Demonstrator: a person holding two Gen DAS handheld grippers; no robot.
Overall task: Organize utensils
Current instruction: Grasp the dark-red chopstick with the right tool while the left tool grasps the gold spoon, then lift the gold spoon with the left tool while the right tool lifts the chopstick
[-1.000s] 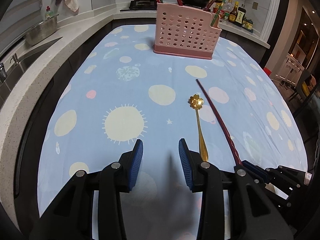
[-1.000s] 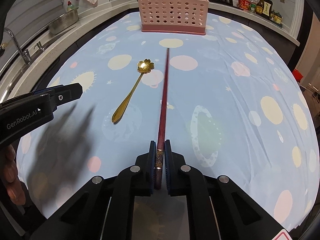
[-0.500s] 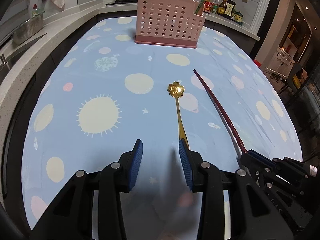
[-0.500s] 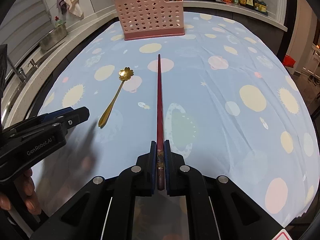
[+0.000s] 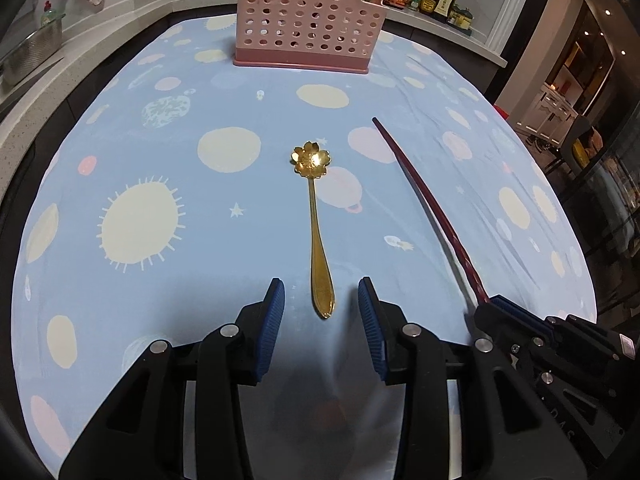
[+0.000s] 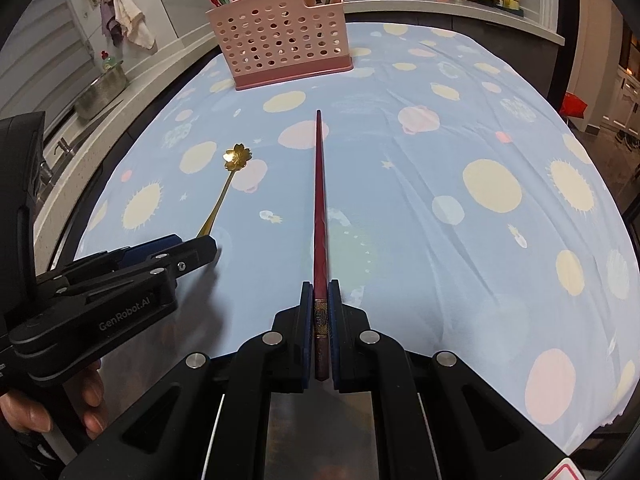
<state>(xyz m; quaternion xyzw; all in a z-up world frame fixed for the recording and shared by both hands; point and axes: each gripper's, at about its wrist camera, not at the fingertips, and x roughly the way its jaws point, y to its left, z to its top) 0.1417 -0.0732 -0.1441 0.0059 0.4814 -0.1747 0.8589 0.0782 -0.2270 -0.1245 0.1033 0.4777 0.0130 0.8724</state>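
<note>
Cloth [image 5: 132,128] bears one spoon [image 5: 316,220] (gold), one chopstick [image 6: 320,208], one basket [image 5: 304,24].

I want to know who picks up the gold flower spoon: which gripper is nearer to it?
Left. The left gripper straddles the gold spoon's handle end with open jaws; the right gripper, off to the side, is shut on the red chopstick.

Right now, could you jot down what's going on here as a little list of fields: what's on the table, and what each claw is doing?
cloth: blue, dotted, covers the table
basket: pink, holed, at the far end, some utensils already inside
spoon: gold, flower bowl, flat on the cloth
chopstick: dark red, gripped at its thick end
left gripper: open, spoon handle's end between its fingers, not gripped
right gripper: shut on the chopstick
</note>
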